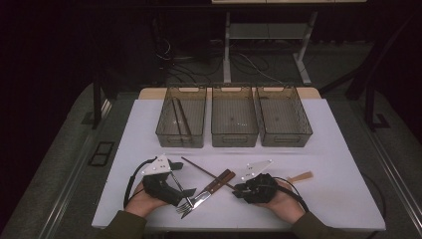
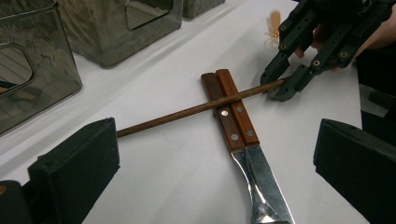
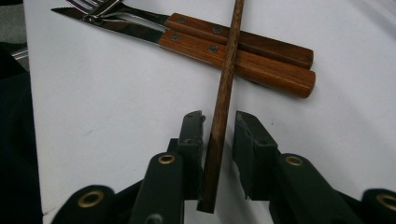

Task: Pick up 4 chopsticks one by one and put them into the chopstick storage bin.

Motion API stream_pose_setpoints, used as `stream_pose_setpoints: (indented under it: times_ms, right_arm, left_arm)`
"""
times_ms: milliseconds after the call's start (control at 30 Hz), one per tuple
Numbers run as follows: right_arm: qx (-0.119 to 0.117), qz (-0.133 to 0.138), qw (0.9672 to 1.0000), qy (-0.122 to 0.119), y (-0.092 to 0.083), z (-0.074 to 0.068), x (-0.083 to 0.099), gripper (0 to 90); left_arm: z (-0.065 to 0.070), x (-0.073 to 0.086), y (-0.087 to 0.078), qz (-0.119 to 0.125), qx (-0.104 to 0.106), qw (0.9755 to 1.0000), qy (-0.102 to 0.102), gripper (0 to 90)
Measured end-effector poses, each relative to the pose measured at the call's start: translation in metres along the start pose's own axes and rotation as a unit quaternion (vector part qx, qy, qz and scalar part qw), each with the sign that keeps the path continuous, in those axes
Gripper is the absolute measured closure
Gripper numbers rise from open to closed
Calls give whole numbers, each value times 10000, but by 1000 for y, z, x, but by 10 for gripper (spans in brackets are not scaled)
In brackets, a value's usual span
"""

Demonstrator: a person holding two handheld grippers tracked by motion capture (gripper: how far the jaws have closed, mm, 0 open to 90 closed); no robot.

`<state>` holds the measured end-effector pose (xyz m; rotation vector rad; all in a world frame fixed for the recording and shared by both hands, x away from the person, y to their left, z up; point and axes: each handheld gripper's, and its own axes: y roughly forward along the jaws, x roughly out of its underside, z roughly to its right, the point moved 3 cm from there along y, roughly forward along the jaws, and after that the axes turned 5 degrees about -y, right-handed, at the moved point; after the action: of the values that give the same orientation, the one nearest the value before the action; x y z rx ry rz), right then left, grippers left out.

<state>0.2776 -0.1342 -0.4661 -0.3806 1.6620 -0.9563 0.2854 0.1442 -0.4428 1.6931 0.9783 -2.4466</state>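
Chopstick (image 3: 223,93) lies on white table (image 1: 323,149), crossing over two wood handles: knife (image 3: 233,60) and fork (image 3: 243,39), side by side. Its near end sits between the jaws of the right gripper (image 3: 219,140). Jaws narrow, nearly closed. In the right gripper view the left pad touches or all but touches the stick; a slim gap shows at the right pad. Firm grip not confirmed; stick rests on handles and table.

Left gripper view: right gripper (image 2: 292,79) tips meet the stick end (image 2: 196,109), stick running diagonally across both handles.

Left gripper (image 2: 210,186): jaws wide apart, nothing between them. Knife blade and fork metal point toward it. In high view it (image 1: 186,191) sits by the fork tines, contact w/ them not clear.

Behind: three clear bins (image 1: 234,119) in a row; left bin holds what looks like chopsticks. Small light wooden piece (image 1: 301,176) lies right of the right hand (image 1: 278,199).
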Motion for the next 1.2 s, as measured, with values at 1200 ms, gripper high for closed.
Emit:
stream_pose_setpoints:
  times_ms: [1200]
  right_arm:
    - [184, 171, 9996, 129, -15, 11, 0, 831]
  left_arm:
    - [0, 0, 0, 14, 16, 10000, 12, 0]
